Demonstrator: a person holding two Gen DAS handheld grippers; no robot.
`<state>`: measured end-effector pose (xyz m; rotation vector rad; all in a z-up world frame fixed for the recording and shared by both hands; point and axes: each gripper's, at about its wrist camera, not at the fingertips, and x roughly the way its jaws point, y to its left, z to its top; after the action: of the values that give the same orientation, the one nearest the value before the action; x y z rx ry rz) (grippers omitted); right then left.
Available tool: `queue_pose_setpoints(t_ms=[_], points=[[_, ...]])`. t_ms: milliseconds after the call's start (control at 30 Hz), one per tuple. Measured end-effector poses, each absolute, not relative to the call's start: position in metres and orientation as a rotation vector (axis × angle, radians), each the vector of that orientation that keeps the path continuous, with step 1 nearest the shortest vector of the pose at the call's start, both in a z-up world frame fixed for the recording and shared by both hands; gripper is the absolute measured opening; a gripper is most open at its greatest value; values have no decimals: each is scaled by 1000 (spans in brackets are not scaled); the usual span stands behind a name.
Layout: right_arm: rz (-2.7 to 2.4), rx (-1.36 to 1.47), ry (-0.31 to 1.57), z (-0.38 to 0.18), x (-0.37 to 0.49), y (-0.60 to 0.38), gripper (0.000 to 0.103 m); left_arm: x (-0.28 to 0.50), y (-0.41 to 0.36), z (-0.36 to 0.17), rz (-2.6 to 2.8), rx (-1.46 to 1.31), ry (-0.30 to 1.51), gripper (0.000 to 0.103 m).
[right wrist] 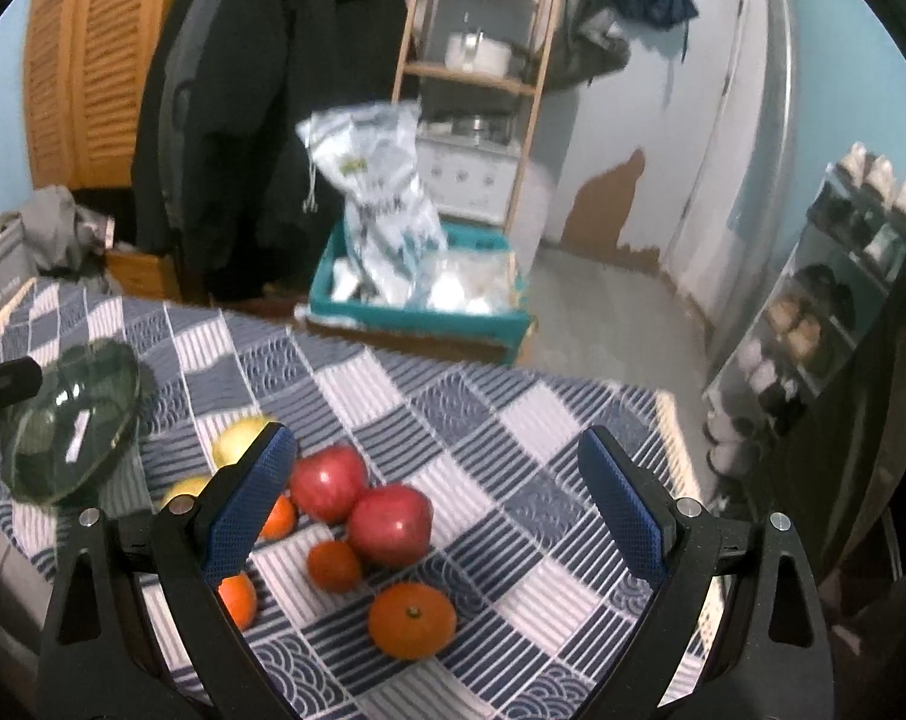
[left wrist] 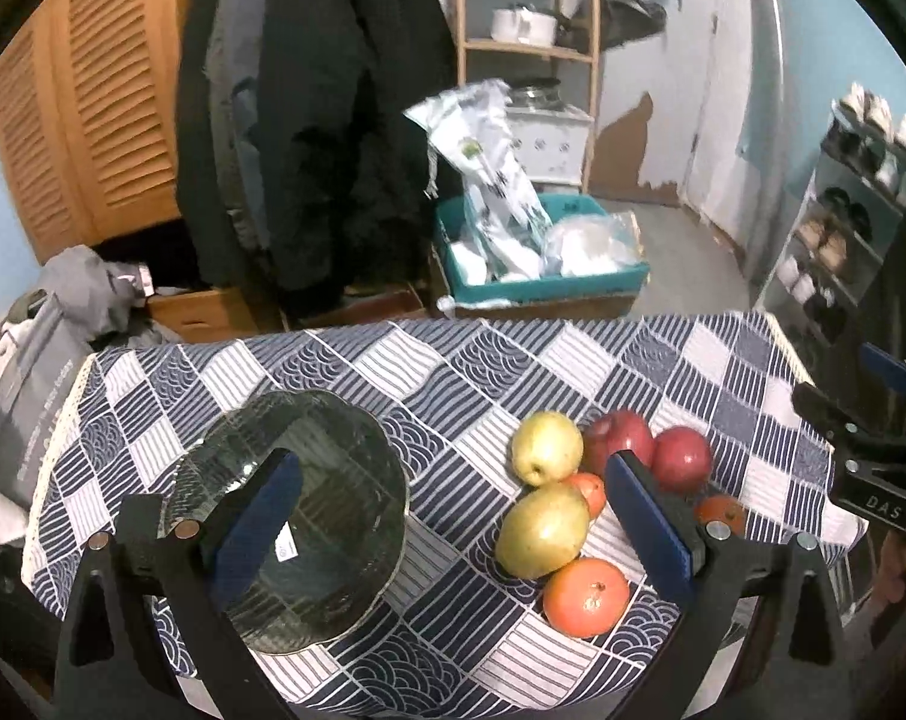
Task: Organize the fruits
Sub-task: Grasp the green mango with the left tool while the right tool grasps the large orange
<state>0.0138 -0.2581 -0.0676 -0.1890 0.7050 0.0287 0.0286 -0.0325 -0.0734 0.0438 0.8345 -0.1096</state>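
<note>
Fruits sit clustered on the bench [left wrist: 723,354], pears [left wrist: 544,531], apples [right wrist: 390,525] and oranges [right wrist: 412,619] touching; bowl [left wrist: 297,546] empty beside them. Left hand-held gripper [left wrist: 453,516] hovers wide open over bowl and pears; right hand-held gripper [right wrist: 441,504] wide open above the apples.

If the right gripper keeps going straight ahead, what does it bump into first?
Probably the nearer red apple, sitting between the open right gripper fingers; depth is unclear, so it might touch the tablecloth instead.

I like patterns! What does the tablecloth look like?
The tablecloth has navy and white checks, striped and wavy; clearest in the left wrist view.
</note>
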Motion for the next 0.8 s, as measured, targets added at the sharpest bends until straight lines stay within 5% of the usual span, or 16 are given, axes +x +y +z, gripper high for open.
queue_pose_setpoints(t_ms=[800], points=[[36, -57, 1069, -168, 34, -293, 94, 74, -82, -169, -160, 154, 1063, 102]])
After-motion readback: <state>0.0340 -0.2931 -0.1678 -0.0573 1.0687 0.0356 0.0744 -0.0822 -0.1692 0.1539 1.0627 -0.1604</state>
